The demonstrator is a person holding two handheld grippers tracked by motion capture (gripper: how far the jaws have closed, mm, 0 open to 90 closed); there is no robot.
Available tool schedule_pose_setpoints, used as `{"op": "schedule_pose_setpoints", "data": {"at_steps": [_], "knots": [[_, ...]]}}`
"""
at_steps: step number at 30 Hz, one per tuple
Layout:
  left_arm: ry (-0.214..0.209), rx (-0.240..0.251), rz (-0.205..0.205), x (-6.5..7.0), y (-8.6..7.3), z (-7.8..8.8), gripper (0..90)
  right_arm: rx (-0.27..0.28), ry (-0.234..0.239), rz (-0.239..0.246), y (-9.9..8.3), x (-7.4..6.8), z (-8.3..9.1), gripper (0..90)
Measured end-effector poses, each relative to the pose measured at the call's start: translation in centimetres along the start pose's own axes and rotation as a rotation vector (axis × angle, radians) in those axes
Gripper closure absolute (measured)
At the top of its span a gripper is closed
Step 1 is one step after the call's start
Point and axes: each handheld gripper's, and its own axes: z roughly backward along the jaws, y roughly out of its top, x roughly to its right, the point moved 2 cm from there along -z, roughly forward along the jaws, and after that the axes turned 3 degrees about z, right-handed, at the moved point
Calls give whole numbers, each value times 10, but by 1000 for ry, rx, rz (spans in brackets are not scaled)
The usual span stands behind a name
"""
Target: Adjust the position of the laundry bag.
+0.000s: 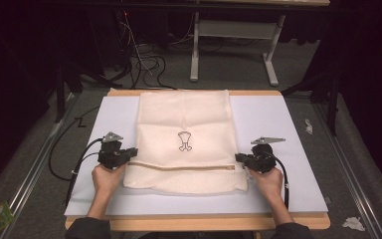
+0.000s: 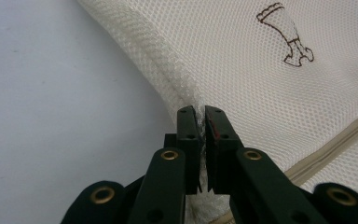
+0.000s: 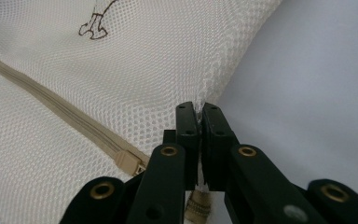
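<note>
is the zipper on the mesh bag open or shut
Shut. The zipper runs as one closed tan line across the mesh bag, with its pull at the end by the right gripper.

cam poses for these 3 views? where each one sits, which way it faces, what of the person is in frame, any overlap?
High view: above the person's side, facing forward and down on the pale grey table; forearms, hands, left gripper, right gripper.
Left gripper view: rides the left gripper, looking along jaws shut on the cream mesh zip bag.
Right gripper view: rides the right gripper, jaws shut on the bag's opposite edge.
Shared: the bag's brown printed emblem.
</note>
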Motion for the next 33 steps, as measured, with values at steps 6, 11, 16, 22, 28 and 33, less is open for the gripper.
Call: {"op": "schedule_pose_setpoints", "data": {"at_steps": [6, 11, 16, 22, 28, 33], "knots": [[2, -2, -20, 8, 1, -5, 856, 7, -4, -9, -2, 4, 6, 881], [-10, 4, -22, 14, 4, -9, 856, 13, -12, -19, -5, 11, 12, 881], [-18, 0, -23, 19, 4, -15, 856, 19, -19, -29, -10, 19, 15, 881], [-24, 4, -29, 26, 6, -20, 856, 23, -29, -47, -14, 24, 19, 881], [-23, 23, -37, 32, 7, -25, 856, 35, -37, -56, -19, 30, 23, 882], [-34, 20, -22, 34, 8, -30, 857, 35, -48, -57, -22, 33, 28, 882]]}}
